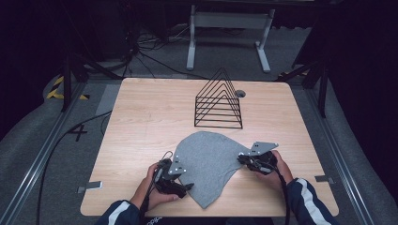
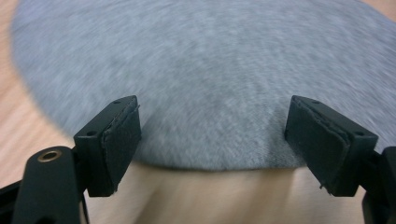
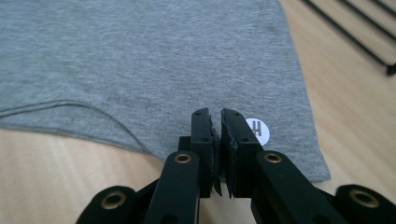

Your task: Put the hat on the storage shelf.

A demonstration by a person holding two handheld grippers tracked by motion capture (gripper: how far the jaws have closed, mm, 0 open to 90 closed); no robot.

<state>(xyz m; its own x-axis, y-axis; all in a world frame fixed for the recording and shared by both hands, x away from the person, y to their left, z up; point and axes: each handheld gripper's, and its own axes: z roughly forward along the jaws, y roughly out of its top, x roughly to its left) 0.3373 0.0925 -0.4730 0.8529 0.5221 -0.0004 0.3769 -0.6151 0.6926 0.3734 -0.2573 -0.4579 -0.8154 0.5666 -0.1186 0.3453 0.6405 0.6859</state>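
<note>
A grey knit cloth (image 1: 206,161) lies flat on the wooden table (image 1: 141,122), its rounded end toward the rack. In the left gripper view its curved edge (image 2: 210,70) lies just beyond my left gripper (image 2: 210,135), whose jaws stand wide open with only bare table between them. In the high view the left gripper (image 1: 187,186) sits at the cloth's near left edge. My right gripper (image 3: 215,116) is shut at the cloth's hem (image 3: 163,60), beside a white round sticker (image 3: 258,132). In the high view the right gripper (image 1: 241,158) is at the cloth's right edge.
A black wire rack (image 1: 219,103) with triangular dividers stands behind the cloth at the table's far middle, and its feet (image 3: 355,37) show in the right gripper view. A small round hole (image 1: 240,93) lies near it. Bare wood flanks the cloth left and right.
</note>
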